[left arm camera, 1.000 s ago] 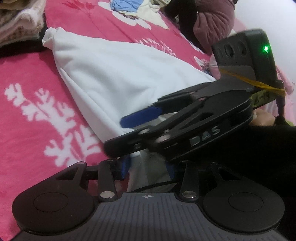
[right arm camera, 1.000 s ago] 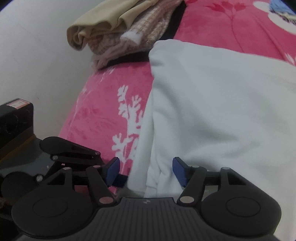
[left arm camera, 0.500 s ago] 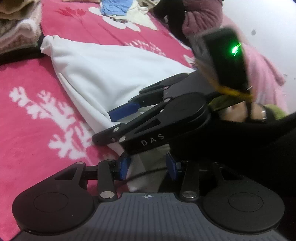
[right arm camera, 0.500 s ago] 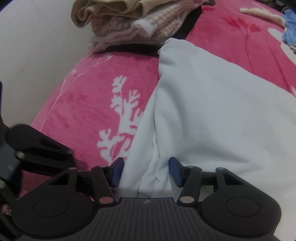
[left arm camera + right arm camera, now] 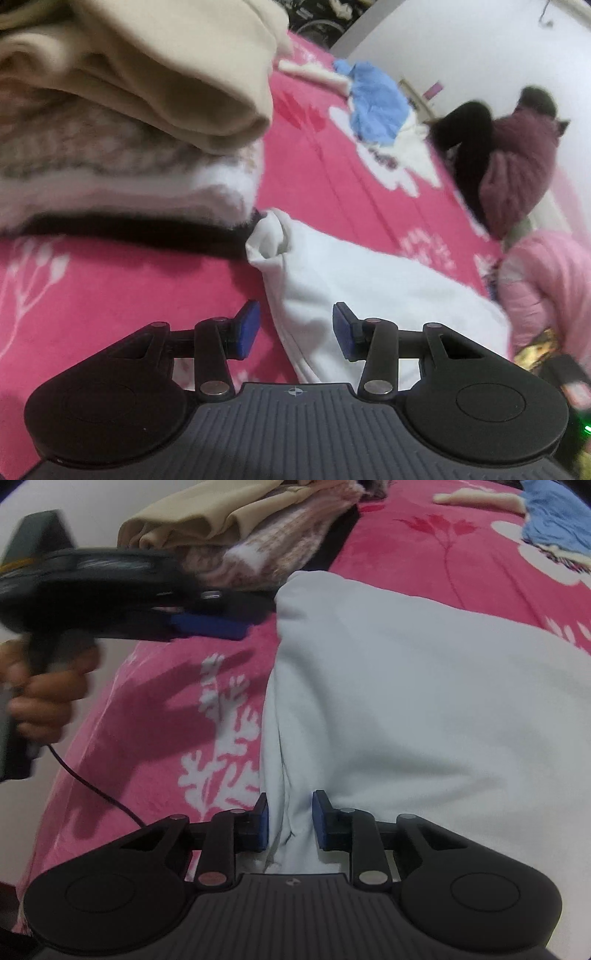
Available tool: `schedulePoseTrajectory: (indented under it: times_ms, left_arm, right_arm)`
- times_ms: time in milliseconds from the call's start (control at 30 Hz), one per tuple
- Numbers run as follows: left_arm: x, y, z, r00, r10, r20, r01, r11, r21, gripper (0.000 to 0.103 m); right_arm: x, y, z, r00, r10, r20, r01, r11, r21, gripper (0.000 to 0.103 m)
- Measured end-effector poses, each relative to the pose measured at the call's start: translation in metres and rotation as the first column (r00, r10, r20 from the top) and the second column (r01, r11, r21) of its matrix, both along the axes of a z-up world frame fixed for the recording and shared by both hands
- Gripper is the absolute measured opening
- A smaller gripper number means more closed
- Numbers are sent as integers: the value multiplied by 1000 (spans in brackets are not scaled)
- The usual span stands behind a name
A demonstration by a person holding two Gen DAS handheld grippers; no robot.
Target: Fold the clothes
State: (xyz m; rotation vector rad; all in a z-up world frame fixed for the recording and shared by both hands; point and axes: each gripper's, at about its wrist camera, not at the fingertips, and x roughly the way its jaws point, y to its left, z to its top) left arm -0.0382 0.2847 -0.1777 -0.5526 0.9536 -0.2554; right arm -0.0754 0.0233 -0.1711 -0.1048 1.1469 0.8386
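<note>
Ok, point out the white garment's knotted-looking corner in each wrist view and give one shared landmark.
Left wrist view: the white garment's corner sits at centre, just above the left gripper.
Right wrist view: the corner is upper centre, right of the blurred left gripper.
Shared landmark: the stack of folded clothes just beyond the corner.

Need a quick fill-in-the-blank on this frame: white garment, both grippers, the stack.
1. The white garment lies on a blanket coloured ____.
2. The fabric fold between the closing jaws belongs to the ____ gripper.
3. The left gripper has ____ between its pads.
4. The top item of the folded stack is coloured ____.

Missing words: pink; right; nothing; beige
</note>
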Motion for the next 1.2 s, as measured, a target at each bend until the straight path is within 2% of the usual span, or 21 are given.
schedulePoseTrajectory:
  times_ms: [67,133,233,267,367,533,700,900,1033,1200]
  left_arm:
    - [7,-9,-8,999,17,-35,-16,999,39,43]
    - [10,-16,-11,999,34,-31,-33,998,54,43]
    - [12,-20,-10,997,69,-35,-67,996,63,42]
    - [9,-18,-8,995,91,-43,-89,995,50,35]
    - [14,-23,-1,993,103,-50,-103,995,-9,16]
    - [30,-53,26,997,72,-24,-72,997,-24,10]
    - [44,-95,56,1000,9,22,-8,999,-49,9]
    - [66,-162,79,992,-104,68,109,992,-71,8]
    - [81,-215,89,979,-191,75,198,976,-93,8]
    - [100,-298,95,944,-319,82,324,945,-46,8]
  right_arm:
    - [0,-1,-1,1000,-12,-3,12,1000,12,25]
    - [0,-2,-1,1000,-15,-1,15,1000,18,25]
    - [-1,-2,1,1000,-7,15,7,1000,11,16]
    - [0,-5,2,1000,-19,3,19,1000,25,11]
    - [5,-20,5,997,-71,-42,74,994,80,8]
    - [9,-58,15,981,-169,-92,184,967,179,8]
    - [10,-105,28,950,-284,-129,309,913,265,8]
    - [0,-170,43,898,-421,-130,440,839,320,8]
    - [-8,-221,54,858,-503,-109,508,793,336,7]
    - [-17,-286,58,789,-603,-119,602,718,350,7]
